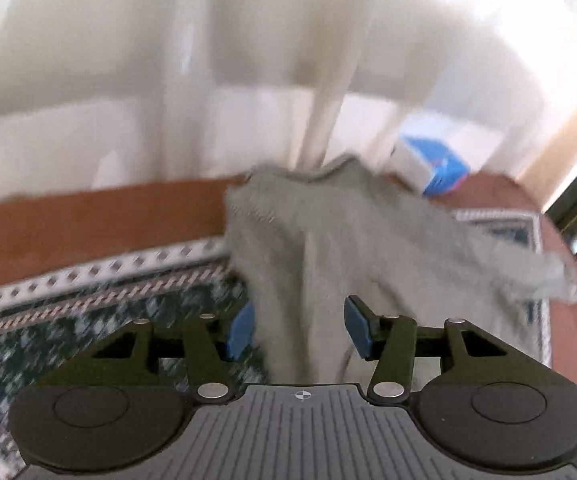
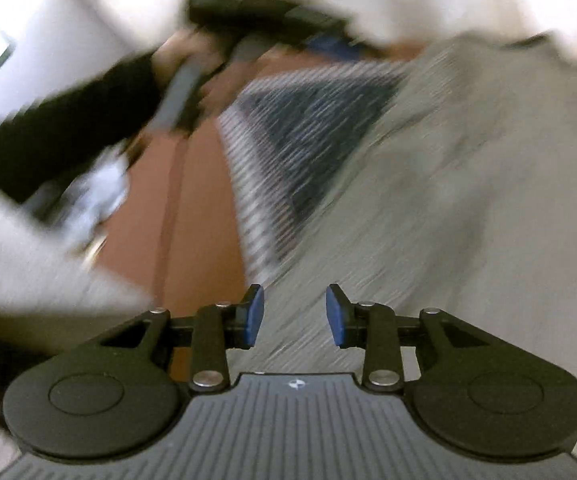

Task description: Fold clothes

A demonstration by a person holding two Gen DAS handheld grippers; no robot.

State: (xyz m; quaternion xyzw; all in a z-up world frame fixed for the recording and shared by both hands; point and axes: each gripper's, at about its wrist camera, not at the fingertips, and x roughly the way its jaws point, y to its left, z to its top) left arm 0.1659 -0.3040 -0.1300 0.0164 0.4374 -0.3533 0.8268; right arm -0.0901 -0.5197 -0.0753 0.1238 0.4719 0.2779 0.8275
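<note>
Grey-green knit cloth, soft and faintly ribbed, is the garment point(image 1: 328, 240) at the centre of both views. It lies on a patterned rug point(image 1: 88, 304) of dark green and white with a striped border, which in turn covers a reddish-brown floor point(image 1: 68, 220). In the left wrist view its long axis runs away from the camera, from the near end between the tongs up to a curved hem or neckline at the far edge; one limp part, perhaps a sleeve, trails off to the right. The surface is rumpled, with a deep fold down the middle. Motion blur hides the finer detail.

The left tongs point(image 1: 300, 330) stand wide, blue pads apart, with the cloth passing between them; the pads do not press on it. The right tongs point(image 2: 294, 316) are also parted, less widely, and the garment point(image 2: 448, 200) spreads beneath and beyond them, filling the right of that view.

Pale curtains point(image 1: 168, 60) hang behind the rug, and a blue and white box point(image 1: 432, 164) sits near the garment's far end. In the right wrist view a dark sleeve point(image 2: 68, 128) reaches in from the left.
</note>
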